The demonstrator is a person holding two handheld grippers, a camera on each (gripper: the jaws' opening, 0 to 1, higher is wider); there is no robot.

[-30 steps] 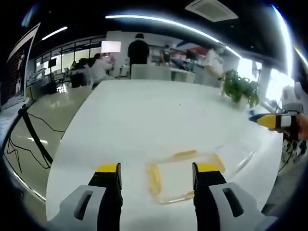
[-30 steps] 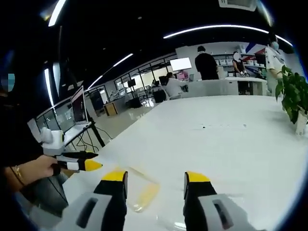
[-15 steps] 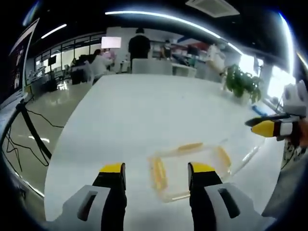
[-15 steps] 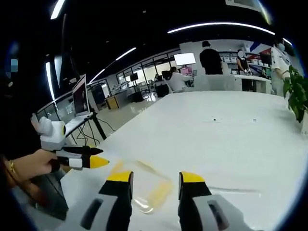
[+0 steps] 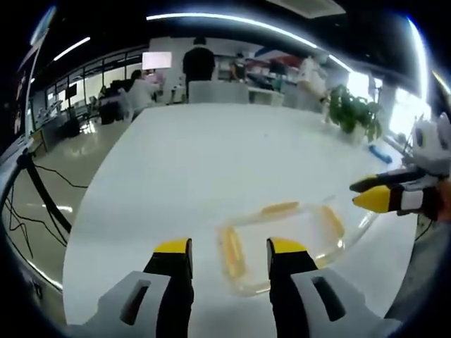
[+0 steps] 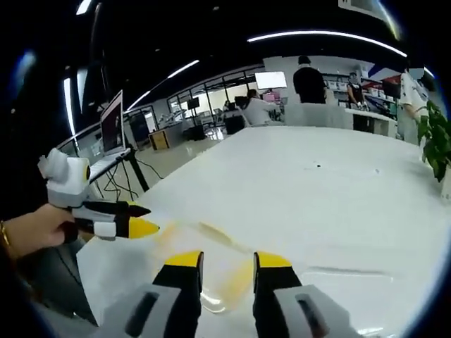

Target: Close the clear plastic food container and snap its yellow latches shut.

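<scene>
The clear plastic container (image 5: pixel 289 243) lies low on the white table (image 5: pixel 211 162), near its front edge. Yellow latches show on its left side (image 5: pixel 229 252), far side (image 5: pixel 280 208) and right side (image 5: pixel 331 222). My left gripper (image 5: pixel 229 248) is open just in front of it, the left latch between its jaws. My right gripper (image 5: pixel 370 193) comes in from the right, level with the container's right end. In the right gripper view my right gripper (image 6: pixel 227 260) is open over the container (image 6: pixel 215 282), a yellow latch (image 6: pixel 239 278) between its jaws. The left gripper (image 6: pixel 141 220) is at the left, held in a hand.
A potted plant (image 5: pixel 352 116) stands at the table's far right. People stand and sit at desks beyond the far end (image 5: pixel 199 67). A laptop on a stand (image 6: pixel 113 130) and floor cables (image 5: pixel 28 204) lie off the table's left side.
Both grippers' jaws have narrowed their gaps. Both have come closer to the container, which now sits larger between the jaws.
</scene>
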